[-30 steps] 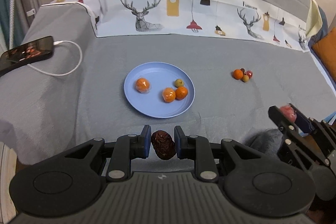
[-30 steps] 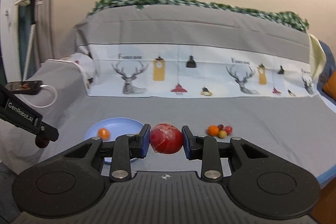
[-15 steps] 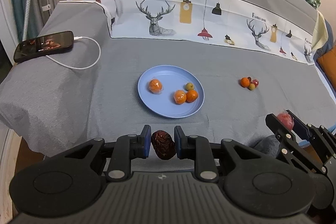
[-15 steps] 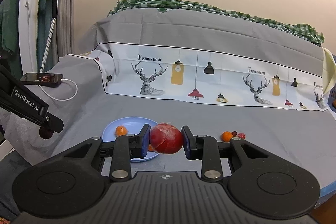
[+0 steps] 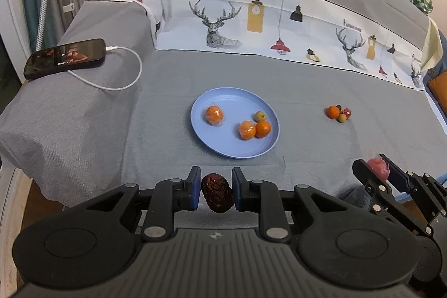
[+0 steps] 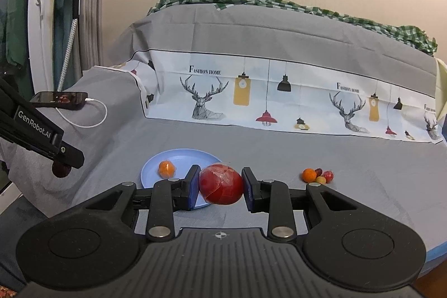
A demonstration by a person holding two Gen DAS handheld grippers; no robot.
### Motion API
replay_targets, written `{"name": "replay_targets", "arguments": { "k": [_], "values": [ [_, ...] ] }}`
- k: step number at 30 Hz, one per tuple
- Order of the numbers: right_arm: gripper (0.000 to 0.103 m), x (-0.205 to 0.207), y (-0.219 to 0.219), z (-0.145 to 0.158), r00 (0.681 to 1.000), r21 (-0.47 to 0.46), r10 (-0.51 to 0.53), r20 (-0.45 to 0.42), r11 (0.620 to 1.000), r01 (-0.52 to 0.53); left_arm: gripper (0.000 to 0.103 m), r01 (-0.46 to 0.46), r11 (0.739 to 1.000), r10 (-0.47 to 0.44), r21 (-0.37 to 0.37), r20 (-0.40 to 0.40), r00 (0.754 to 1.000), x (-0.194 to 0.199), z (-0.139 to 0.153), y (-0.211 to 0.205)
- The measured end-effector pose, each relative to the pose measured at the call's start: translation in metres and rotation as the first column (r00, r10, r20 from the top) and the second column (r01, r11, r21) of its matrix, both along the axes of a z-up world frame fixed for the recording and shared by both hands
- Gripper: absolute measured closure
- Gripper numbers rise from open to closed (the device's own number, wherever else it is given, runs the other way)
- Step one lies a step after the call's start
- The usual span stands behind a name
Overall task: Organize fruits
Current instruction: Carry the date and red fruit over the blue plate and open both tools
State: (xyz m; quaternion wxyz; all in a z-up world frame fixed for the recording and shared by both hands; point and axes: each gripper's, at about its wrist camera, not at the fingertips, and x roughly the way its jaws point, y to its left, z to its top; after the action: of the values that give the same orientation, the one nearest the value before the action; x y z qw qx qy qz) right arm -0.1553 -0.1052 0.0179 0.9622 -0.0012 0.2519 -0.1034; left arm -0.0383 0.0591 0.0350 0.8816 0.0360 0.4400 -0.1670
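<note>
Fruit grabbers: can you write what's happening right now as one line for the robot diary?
left gripper: shut on date | right gripper: shut on red fruit | blue plate: four fruits | cloth: four loose fruits

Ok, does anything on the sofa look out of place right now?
A small cluster of loose fruit sits on the grey cover, apart from the blue plate that holds the rest. A charging phone lies on the armrest. Nothing looks spilled or damaged.

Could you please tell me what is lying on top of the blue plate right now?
On the blue plate lie three oranges and one small greenish fruit. Nothing covers them in the left wrist view.
</note>
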Motion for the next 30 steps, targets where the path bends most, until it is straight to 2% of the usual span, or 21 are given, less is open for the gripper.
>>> {"name": "replay_targets", "arguments": {
  "k": [7,15,24,30],
  "values": [
    [0.07,0.009,0.0,-0.009,0.999,0.009,0.03,-0.033,1.0,-0.029,0.078,-0.024,1.0,0.024,0.005,-0.022,0.999,0.012,-0.009,0.005],
    [0.07,0.031,-0.003,-0.016,0.997,0.015,0.049,-0.067,0.999,-0.048,0.077,-0.011,1.0,0.011,0.018,-0.042,0.999,0.036,-0.02,-0.005],
    [0.07,0.081,-0.008,-0.041,0.987,0.038,0.094,-0.134,0.995,-0.09,0.078,0.014,1.0,-0.012,0.017,-0.072,0.997,0.093,-0.044,-0.033],
    [0.07,0.126,-0.01,-0.065,0.976,0.042,0.129,-0.175,0.991,-0.123,0.077,0.046,0.998,-0.043,0.034,-0.092,0.995,0.138,-0.072,-0.056]
  ]
}}
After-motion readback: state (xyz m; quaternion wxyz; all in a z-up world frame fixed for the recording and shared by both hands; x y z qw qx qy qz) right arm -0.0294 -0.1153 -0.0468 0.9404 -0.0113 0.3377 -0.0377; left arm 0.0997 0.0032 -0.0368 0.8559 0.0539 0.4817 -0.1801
